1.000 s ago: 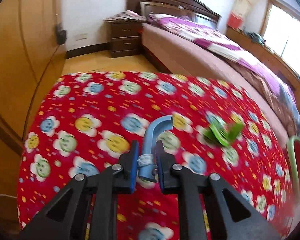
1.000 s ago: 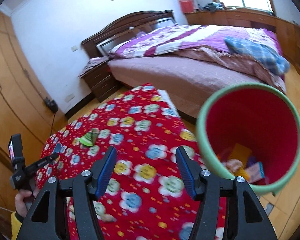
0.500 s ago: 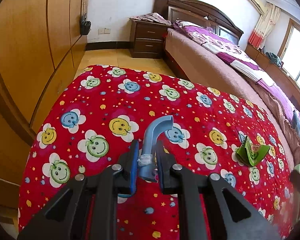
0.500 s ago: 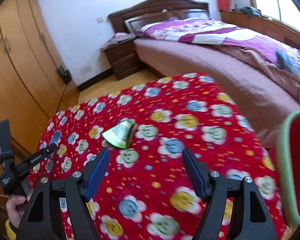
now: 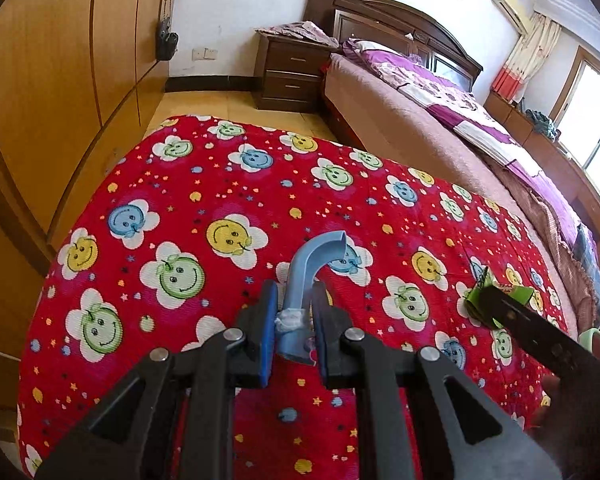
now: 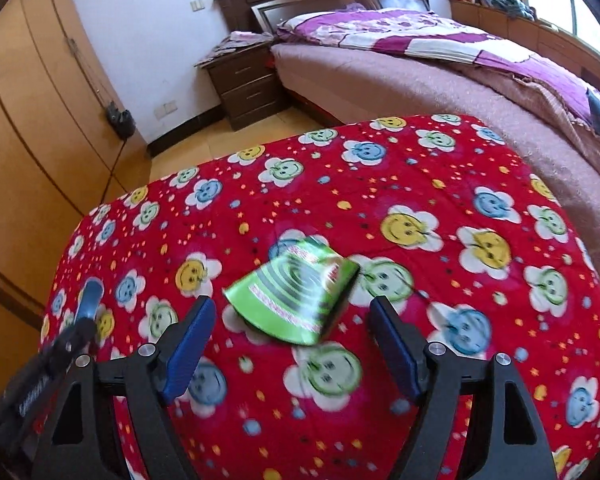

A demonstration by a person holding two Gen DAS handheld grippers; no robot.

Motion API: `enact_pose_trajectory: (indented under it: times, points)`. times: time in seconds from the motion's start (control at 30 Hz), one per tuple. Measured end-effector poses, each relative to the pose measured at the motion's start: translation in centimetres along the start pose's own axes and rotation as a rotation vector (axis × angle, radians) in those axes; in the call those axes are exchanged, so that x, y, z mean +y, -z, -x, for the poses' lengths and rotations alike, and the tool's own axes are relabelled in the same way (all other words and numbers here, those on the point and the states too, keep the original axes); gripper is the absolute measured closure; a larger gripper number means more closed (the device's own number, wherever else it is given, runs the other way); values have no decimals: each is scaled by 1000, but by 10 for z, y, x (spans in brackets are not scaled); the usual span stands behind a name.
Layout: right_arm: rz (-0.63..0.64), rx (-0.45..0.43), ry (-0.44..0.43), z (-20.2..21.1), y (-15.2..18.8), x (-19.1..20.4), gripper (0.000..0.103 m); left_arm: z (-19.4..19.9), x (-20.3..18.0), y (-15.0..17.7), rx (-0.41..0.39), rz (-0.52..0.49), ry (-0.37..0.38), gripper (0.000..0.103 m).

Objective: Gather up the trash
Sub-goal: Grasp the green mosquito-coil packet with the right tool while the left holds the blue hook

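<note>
A crumpled green wrapper lies on the red smiley-flower tablecloth. My right gripper is open, its blue pads either side of the wrapper's near edge, just above the cloth. In the left wrist view the wrapper lies at the right, partly behind the right gripper's black finger. My left gripper is shut on a curved blue plastic piece held above the cloth; that piece also shows in the right wrist view at the left.
A green bin rim peeks past the table's right edge. A bed stands beyond the table, with a dark nightstand and wooden wardrobes to the left. Floor shows between table and nightstand.
My right gripper has swung left from the red bin to the green wrapper and closed in on it, still open. My left gripper keeps hold of the blue piece and has turned left.
</note>
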State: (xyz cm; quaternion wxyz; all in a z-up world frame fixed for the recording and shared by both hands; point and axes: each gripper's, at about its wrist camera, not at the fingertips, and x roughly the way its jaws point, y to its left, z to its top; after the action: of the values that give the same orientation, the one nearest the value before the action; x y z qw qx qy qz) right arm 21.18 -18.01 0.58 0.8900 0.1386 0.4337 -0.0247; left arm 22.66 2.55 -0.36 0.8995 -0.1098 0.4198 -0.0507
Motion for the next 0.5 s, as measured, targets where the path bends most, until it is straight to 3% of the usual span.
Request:
enact_pose_trajectory:
  times: [0.4, 0.5]
  points:
    - [76, -27, 105, -7, 3, 16, 25, 5, 4, 2, 1, 14, 29, 87]
    - [102, -31, 143, -6, 7, 20, 43, 9, 4, 3, -3, 12, 36, 87]
